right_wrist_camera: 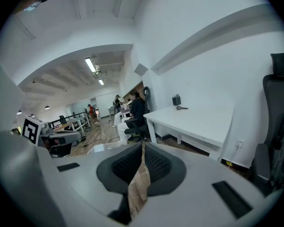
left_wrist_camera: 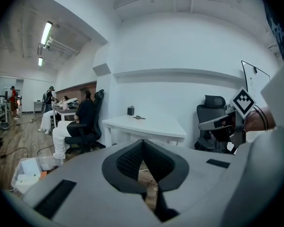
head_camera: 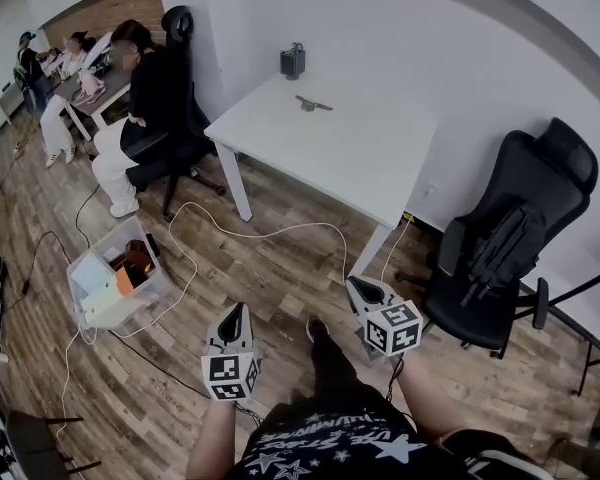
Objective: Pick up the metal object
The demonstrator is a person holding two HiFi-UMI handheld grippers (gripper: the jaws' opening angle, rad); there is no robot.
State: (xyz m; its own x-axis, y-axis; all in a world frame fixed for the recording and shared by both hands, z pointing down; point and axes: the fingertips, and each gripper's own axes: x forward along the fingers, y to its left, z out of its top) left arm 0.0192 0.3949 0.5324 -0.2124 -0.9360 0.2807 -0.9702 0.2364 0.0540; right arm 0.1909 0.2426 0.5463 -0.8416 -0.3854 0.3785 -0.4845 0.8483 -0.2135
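Looking along the left gripper [left_wrist_camera: 143, 143], saw ribbed black pads [left_wrist_camera: 130, 162] pressed tip to tip inside a smooth grey shell [left_wrist_camera: 85, 174], nothing between. Found the right gripper [right_wrist_camera: 143, 145] closed and empty. Read that contact in the gripper views only; from the head view, got just square-patterned marker cubes [head_camera: 229, 371]. Beyond both claws, past wood-plank floor [head_camera: 280, 268], made out a flat white table [head_camera: 350, 158]. Spotted the metal object [head_camera: 313, 104] on its far part, well ahead of either claw, beside a dark boxy item [head_camera: 293, 62].
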